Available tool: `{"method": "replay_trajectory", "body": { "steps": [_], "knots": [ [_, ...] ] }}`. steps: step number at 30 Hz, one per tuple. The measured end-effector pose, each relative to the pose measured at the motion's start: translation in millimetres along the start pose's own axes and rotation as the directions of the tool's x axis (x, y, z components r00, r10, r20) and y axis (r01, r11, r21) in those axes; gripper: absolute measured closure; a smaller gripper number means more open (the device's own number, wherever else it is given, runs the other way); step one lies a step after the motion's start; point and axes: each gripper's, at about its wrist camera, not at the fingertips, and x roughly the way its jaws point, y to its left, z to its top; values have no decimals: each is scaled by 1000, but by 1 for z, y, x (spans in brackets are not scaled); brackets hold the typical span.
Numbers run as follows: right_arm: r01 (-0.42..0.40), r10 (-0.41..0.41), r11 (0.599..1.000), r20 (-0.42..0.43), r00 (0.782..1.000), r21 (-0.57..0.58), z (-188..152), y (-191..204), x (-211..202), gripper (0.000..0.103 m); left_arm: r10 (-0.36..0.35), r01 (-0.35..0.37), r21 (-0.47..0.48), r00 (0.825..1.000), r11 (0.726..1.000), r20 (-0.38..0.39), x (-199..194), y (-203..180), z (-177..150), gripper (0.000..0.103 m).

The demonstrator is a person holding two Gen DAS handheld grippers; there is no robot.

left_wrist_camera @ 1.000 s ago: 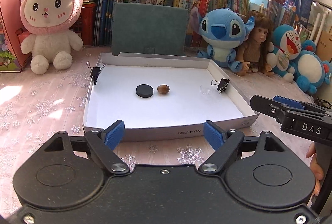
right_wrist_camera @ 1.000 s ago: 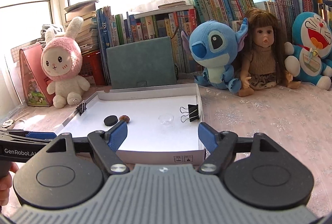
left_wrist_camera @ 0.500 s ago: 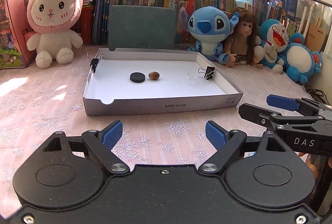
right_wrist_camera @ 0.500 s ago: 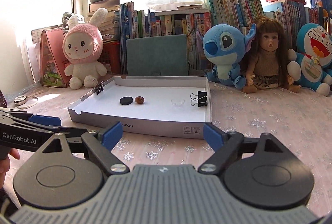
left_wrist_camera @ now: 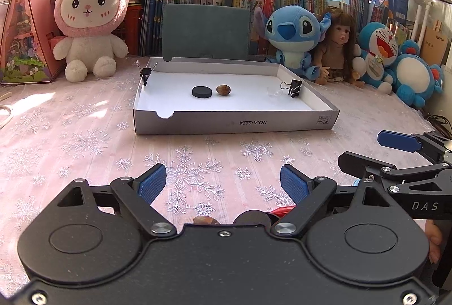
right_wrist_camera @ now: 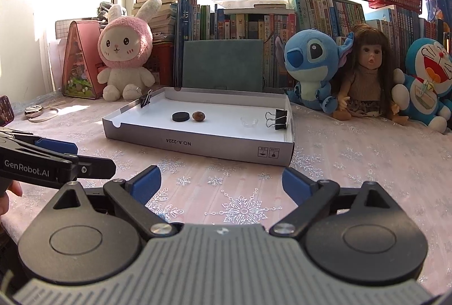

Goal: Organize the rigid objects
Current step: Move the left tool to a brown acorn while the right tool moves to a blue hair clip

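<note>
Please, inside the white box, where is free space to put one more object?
In the shallow white cardboard tray, floor is bare between the brown nut and the small clear dish, and along the near wall. Crowded: beside the black disc.

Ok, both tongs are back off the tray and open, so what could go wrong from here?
1. The clear little dish sits close to the binder clip; tongs reaching for it could snag the clip or miss the dish in the glare.
2. The nut lies right beside the black disc, and may roll if nudged.
3. The right tongs, jaws opening with nothing between them, are near the left tongs; they could collide.
</note>
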Motion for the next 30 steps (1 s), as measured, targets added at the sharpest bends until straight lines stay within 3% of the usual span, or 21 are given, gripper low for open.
{"method": "replay_trajectory", "body": {
  "steps": [30],
  "knots": [
    [29,-30,1000,-28,999,-9,-33,1,-14,2,14,-14,-18,1000,1000,-1,-21,11,-33,16]
  ]
}}
